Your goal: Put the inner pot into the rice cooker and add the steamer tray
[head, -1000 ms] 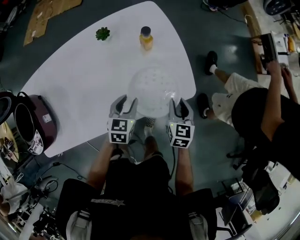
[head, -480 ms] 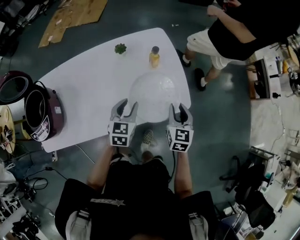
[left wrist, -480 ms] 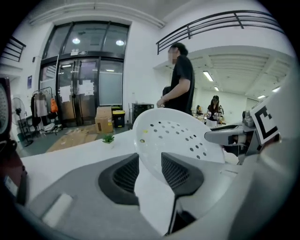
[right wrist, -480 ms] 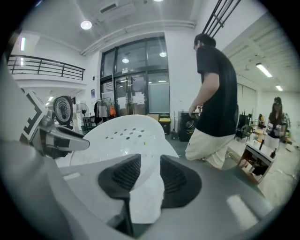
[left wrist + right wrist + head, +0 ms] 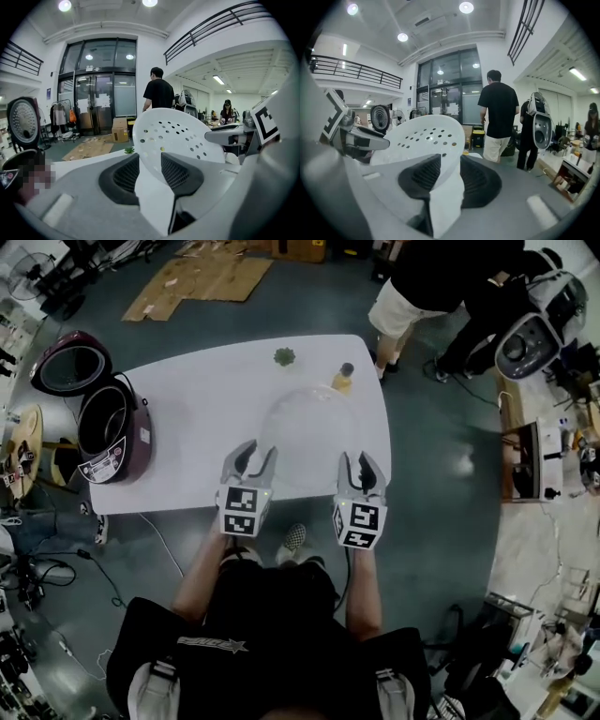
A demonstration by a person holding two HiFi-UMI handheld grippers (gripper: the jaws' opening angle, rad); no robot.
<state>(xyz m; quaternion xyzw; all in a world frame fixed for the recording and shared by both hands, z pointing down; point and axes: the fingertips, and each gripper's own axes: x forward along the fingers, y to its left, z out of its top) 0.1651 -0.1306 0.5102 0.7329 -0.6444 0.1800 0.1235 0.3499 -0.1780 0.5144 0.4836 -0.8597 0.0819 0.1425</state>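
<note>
Head view: you hold the white perforated steamer tray (image 5: 305, 427) over the white desk (image 5: 178, 399).
Your left gripper (image 5: 251, 450) and right gripper (image 5: 361, 461) each pinch its rim; the maroon rice cooker (image 5: 111, 432) stands open, well left.

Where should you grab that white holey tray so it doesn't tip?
By its thin rim, from two opposite sides. The steamer tray is wide and shallow with no handle showing, so one pinch might let it tilt. The left gripper and right gripper each clamp the rim that way now.
</note>
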